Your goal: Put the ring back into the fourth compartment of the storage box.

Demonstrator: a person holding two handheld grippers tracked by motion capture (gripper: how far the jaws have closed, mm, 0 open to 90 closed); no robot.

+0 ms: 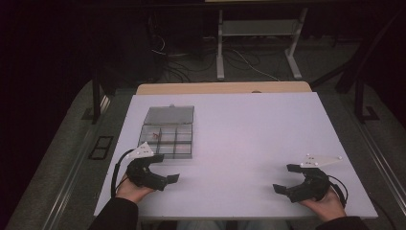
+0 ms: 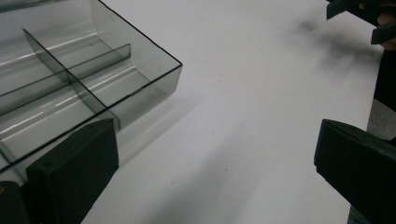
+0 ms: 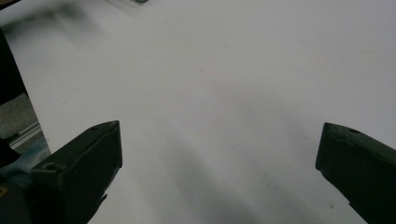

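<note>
My left tool (image 1: 165,168) and right tool (image 1: 286,178), jaws apart, rest on the white desk (image 1: 249,129); clear compartment box (image 1: 167,139) at my left tool's 12 o'clock.

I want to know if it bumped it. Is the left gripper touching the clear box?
Apart. The high view shows white table between the left gripper and the clear box.

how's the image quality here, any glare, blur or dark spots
High view: table evenly lit, surroundings almost black. Left gripper view: light streaks glare on the clear box, its near corner sharp; the far gripper is soft. Right gripper view: soft shadows on the table, top-left corner blurred.
</note>
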